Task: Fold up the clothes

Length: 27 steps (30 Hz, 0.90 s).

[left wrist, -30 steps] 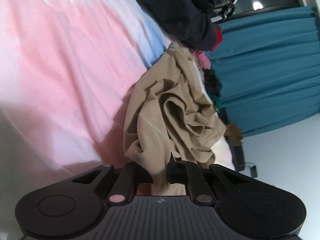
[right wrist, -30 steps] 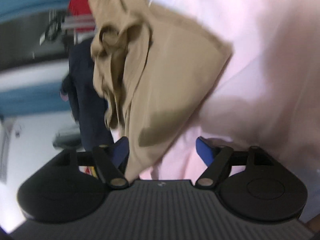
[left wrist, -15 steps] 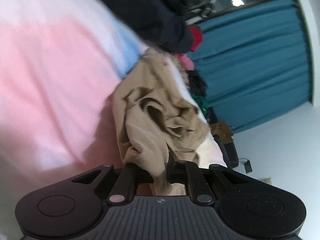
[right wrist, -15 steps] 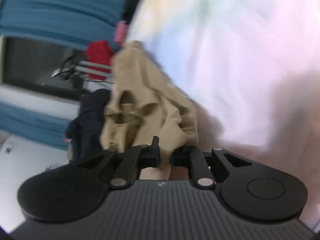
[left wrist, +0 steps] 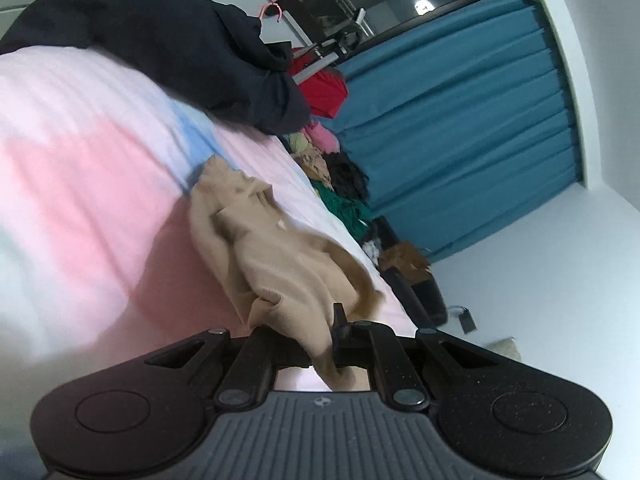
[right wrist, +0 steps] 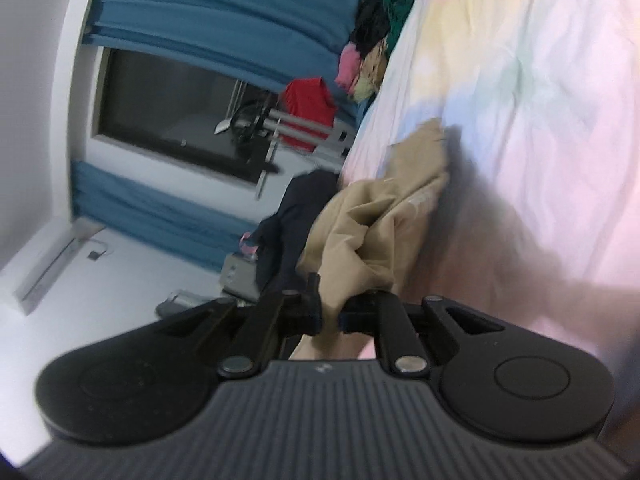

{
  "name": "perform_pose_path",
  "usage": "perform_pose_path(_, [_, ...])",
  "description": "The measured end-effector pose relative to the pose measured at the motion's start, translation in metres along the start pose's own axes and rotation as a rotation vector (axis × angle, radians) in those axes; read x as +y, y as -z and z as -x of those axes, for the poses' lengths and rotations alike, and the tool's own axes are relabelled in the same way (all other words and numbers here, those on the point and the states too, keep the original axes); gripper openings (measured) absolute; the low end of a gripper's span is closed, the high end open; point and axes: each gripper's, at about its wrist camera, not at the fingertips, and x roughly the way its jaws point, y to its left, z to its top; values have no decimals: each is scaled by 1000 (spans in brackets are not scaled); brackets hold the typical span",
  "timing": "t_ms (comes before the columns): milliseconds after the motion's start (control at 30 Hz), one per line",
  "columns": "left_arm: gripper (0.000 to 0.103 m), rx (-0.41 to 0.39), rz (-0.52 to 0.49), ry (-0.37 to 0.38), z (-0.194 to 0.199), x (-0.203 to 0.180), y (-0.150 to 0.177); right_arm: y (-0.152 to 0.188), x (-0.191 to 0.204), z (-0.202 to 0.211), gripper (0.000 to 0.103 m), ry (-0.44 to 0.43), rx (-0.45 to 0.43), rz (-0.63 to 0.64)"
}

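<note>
A crumpled tan garment lies on a bed with a pink and pastel sheet. My left gripper is shut on one edge of the tan garment, with cloth bunched between its jaws. In the right wrist view my right gripper is shut on another edge of the same tan garment, which hangs stretched and rumpled over the sheet. The garment's far end rests on the bed.
A dark navy garment lies on the bed beyond the tan one. A pile of coloured clothes sits at the bed's far edge. Blue curtains, a red item and a metal rack stand behind.
My right gripper closed on the tan garment's edge after standing open. Both grippers have lifted and pulled the garment, which is now more stretched out. The left stayed shut.
</note>
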Motion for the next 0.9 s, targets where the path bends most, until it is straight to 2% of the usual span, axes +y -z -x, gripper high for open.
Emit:
perform_pose_path(67, [8,24,55,27,27,4,16,9,0,27,11,15,36,10])
perform_pose_path(200, [8,63,128,15,68,13,55,25,-5,67,11,59,73,-8])
perform_pose_path(333, [9,69,141,-5,64,11,53,27,-7,72,11,88,65,-31])
perform_pose_path(467, [10,90,144,-90,23,3,19,11,-7,42,12,127,61,-101])
perform_pose_path(667, [11,144,199,-189,-72,7,-48,-22,-17,-41,12,223,52,-190])
perform_pose_path(800, [12,164,159,-277,-140,30,-80,-41,-33,-101,13,276,56,-223])
perform_pose_path(900, [12,180,142,-280,-164,51,-86,-48,-52,-126,13,270,68,-231])
